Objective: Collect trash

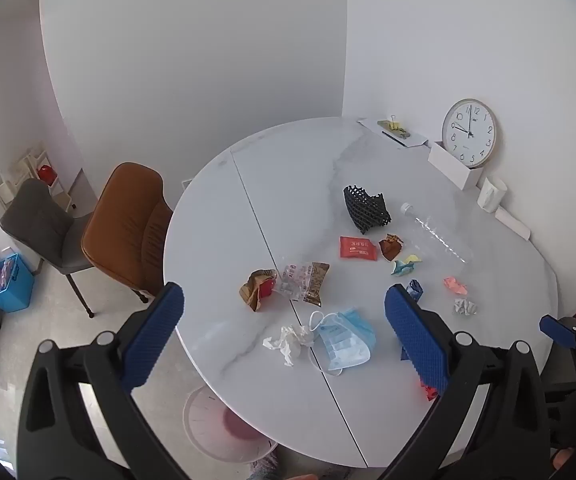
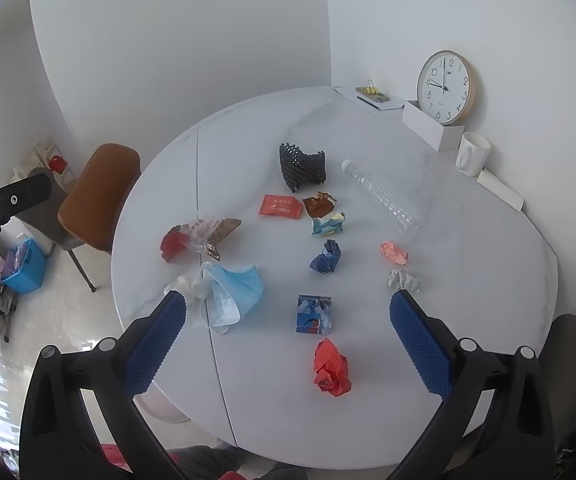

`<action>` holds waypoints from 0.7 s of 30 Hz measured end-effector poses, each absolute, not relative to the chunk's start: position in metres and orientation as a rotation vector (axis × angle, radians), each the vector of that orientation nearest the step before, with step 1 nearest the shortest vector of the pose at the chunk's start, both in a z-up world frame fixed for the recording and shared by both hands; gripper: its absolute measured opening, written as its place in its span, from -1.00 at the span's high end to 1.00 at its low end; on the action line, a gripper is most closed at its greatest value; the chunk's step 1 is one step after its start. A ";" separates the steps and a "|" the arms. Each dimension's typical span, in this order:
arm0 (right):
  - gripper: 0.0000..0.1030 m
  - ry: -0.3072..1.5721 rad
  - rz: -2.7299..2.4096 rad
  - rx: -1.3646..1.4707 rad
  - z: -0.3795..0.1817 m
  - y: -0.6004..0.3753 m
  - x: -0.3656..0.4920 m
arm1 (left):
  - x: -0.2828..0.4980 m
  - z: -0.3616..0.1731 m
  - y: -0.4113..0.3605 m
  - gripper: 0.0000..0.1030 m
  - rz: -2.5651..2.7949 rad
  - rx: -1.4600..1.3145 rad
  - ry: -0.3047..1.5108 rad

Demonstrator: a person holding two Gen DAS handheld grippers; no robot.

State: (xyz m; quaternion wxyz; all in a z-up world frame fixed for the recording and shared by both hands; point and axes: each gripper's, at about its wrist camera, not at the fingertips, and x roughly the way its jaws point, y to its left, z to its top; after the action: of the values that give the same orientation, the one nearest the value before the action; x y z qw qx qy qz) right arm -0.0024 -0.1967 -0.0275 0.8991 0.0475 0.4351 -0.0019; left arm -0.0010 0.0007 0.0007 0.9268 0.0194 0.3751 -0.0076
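Trash lies scattered over the round white table (image 1: 248,200) (image 2: 467,320). In the left wrist view, a blue face mask (image 1: 343,338) and a white tissue (image 1: 289,342) lie between the wide-apart fingers of my left gripper (image 1: 284,336), which hovers open above them. A brown and red wrapper (image 1: 258,288) and a clear snack bag (image 1: 305,282) lie farther on. My right gripper (image 2: 288,340) is open and empty above a blue printed packet (image 2: 313,314) and crumpled red paper (image 2: 331,368). A black foam net (image 2: 301,166), a clear bottle (image 2: 383,196) and small paper balls lie beyond.
A wall clock (image 2: 443,88), a white box (image 2: 431,126), a mug (image 2: 472,153) and papers (image 2: 371,98) stand at the table's far right. A brown chair (image 1: 128,228) and a grey chair (image 1: 38,220) stand left of the table. A blue bin (image 1: 10,288) sits on the floor.
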 end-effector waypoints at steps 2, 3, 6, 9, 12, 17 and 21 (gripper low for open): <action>-0.96 0.902 -0.003 0.099 -0.027 -0.195 -0.003 | -0.002 0.001 0.002 -0.88 -0.010 0.034 0.770; -0.96 0.901 -0.003 0.099 -0.027 -0.195 -0.003 | -0.002 0.001 0.002 -0.88 -0.009 0.031 0.771; -0.96 0.903 -0.006 0.094 -0.027 -0.192 -0.003 | -0.003 0.000 0.002 -0.88 -0.004 0.025 0.776; -0.96 0.903 -0.006 0.093 -0.027 -0.191 -0.003 | 0.000 0.000 0.003 -0.88 -0.022 0.031 0.777; -0.96 0.902 -0.006 0.093 -0.027 -0.190 -0.004 | 0.001 0.000 0.003 -0.88 -0.023 0.031 0.780; -0.96 0.903 -0.006 0.093 -0.026 -0.189 -0.006 | 0.000 -0.002 0.007 -0.88 -0.023 0.027 0.782; -0.97 0.903 -0.007 0.096 -0.024 -0.190 -0.006 | 0.000 -0.001 0.004 -0.88 -0.024 0.035 0.780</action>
State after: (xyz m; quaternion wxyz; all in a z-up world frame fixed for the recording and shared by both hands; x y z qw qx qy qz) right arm -0.0063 -0.1901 -0.0239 0.8986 0.0462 0.4363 -0.0032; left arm -0.0001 0.0042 -0.0013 0.9247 0.0172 0.3802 -0.0119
